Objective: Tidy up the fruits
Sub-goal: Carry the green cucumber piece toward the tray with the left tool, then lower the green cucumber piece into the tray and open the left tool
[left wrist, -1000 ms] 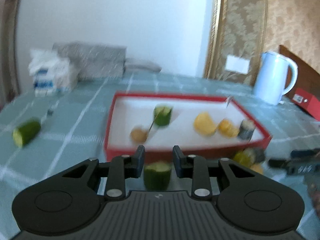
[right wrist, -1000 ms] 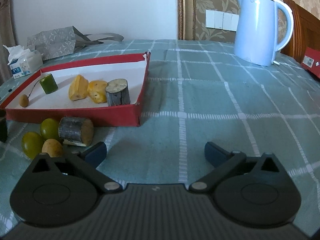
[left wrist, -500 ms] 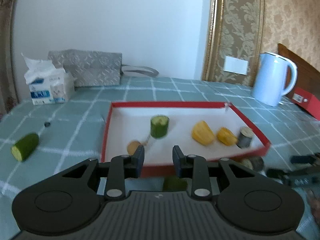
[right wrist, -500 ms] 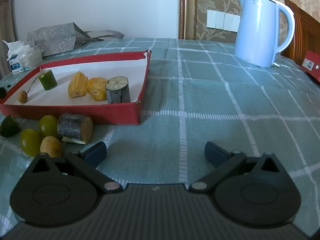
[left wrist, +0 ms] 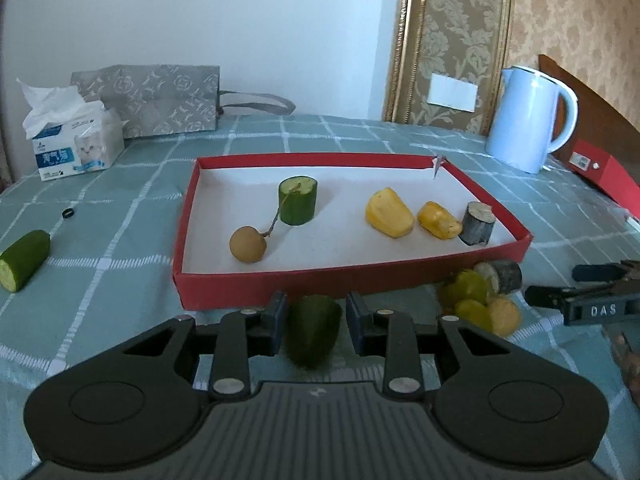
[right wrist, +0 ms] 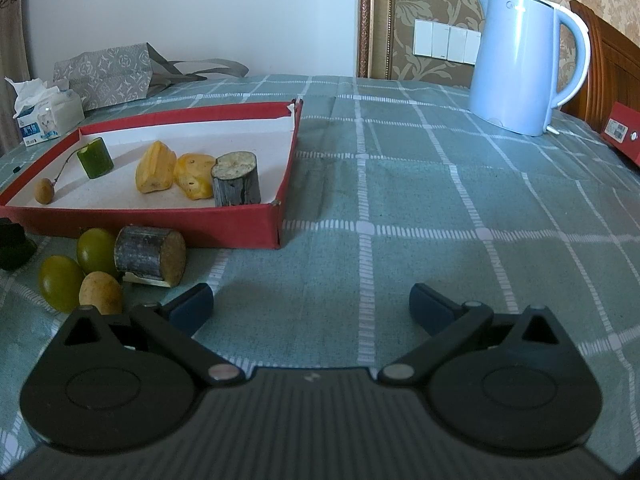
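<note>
Clamping a stubby cucumber piece [left wrist: 313,330] by its waxy sides, the left gripper [left wrist: 314,322] risks slipping; right gripper [right wrist: 311,304] gapes empty

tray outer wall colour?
Red; the tray has a white inside. Clearest in the right wrist view.

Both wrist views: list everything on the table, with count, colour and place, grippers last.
tray: 1, red, white inside, centre.
cucumber pieces: 3, green; one upright in tray, one on cloth far left, one between the left gripper's fingers.
longan: 1, brown, stemmed, in tray.
yellow pieces: 2, in tray.
dark stubs: 2; one in tray, one outside.
small round fruits: 3, two green, one tan, outside tray.
kettle: 1, pale blue.
tissue pack: 1.
grey bag: 1.
left gripper: shut on cucumber.
right gripper: open, empty.
</note>
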{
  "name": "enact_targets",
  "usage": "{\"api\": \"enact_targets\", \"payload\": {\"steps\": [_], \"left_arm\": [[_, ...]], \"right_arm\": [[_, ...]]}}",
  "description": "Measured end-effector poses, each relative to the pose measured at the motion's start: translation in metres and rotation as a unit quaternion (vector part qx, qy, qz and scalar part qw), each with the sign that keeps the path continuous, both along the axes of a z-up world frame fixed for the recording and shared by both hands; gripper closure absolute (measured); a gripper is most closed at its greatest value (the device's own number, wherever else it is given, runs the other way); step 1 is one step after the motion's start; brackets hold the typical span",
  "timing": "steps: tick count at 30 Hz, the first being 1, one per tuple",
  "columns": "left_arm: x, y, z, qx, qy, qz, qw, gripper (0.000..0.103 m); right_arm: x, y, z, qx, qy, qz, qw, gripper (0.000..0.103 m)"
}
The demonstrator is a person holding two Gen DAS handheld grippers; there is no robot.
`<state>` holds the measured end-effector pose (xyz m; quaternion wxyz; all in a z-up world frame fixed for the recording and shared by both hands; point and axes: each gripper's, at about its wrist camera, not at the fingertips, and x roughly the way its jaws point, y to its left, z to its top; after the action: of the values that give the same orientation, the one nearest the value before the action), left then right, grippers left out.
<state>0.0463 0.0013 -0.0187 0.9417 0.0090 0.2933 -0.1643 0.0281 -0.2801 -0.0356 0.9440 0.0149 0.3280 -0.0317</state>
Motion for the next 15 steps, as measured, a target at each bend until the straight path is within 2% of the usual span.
{"api": "enact_targets", "payload": {"steps": [4, 9, 12, 15], "left_arm": [[0.0049, -0.0026, -0.0032, 0.019, 0.004, 0.003, 0.9998, 0.072], [0.0089, 0.0016, -0.0063, 0.011, 0.01, 0.006, 0.9999, 0.072], [0.0102, 0.0003, -0.0099, 0.024, 0.011, 0.012, 0.9996, 0.073], [0.0098, 0.0029, -0.0097, 0.015, 0.011, 0.015, 0.9997, 0.073]], "right_arm": [[-0.0001, -0.0002, 0.0001, 0.0, 0.0, 0.0, 1.0, 0.0], [0.0, -0.0004, 0.0, 0.0, 0.0, 0.0, 1.0, 0.0], [0.0, -0.0002, -0.0001, 0.0, 0.0, 0.0, 1.0, 0.0], [0.0001, -0.0002, 0.0, 0.0, 0.0, 0.0, 1.0, 0.0]]}}
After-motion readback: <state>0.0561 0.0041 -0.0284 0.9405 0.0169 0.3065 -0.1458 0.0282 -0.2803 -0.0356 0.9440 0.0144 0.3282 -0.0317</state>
